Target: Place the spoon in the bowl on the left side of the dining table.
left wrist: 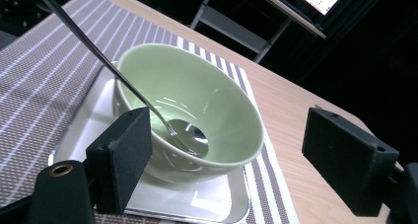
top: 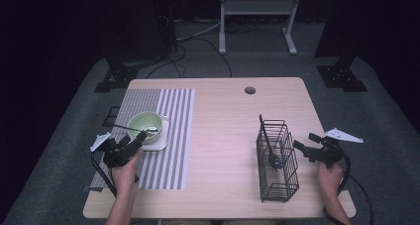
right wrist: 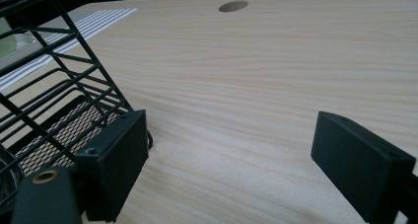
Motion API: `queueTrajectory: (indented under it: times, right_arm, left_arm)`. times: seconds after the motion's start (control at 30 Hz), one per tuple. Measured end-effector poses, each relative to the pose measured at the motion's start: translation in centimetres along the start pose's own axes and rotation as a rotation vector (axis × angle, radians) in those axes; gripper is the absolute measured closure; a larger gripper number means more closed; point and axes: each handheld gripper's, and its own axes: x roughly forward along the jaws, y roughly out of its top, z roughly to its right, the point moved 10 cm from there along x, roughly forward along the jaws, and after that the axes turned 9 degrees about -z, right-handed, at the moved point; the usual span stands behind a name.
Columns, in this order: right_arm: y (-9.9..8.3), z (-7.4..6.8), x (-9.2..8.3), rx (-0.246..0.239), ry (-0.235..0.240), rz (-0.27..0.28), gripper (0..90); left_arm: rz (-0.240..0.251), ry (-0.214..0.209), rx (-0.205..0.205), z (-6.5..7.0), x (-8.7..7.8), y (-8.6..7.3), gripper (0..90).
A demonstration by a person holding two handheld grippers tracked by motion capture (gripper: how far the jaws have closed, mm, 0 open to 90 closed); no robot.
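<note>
Two grippers rest by my things up high: my left gripper (top: 140,138) near the bowl (top: 145,124), my right gripper (top: 303,141) beside the basket (top: 276,158). Left view: jaws apart, spoon (left wrist: 183,137) in bowl. Right view: jaws apart, holding nothing.

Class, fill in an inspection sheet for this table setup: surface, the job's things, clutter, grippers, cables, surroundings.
Surface: light wooden table with a round hole; striped placemat at left.
Job's things: green bowl on a white square tray, spoon resting in it.
Clutter: black wire basket at right, holding a dark utensil.
Grippers: left gripper open beside the bowl, holding nothing; right gripper open beside the basket, holding nothing.
Cables: one trails from each gripper; more lie on the floor behind.
Surroundings: grey carpet, white stand, dark room.
</note>
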Motion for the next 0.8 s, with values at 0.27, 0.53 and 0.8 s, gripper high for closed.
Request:
queueTrajectory:
  times: [0.27,0.53,0.8]
  right_arm:
    - [0.0,0.0,0.0,0.000,0.000,0.000,13.1]
    - [0.0,0.0,0.0,-0.001,0.000,0.000,13.1]
    - [0.0,0.0,0.0,-0.001,0.000,0.000,13.1]
  left_arm:
    - [-0.012,-0.011,0.022,0.9,0.3,-0.4,18.4]
    - [-0.020,-0.018,0.043,1.5,0.5,-0.8,18.4]
    - [-0.030,-0.020,0.063,2.0,0.7,-1.3,18.3]
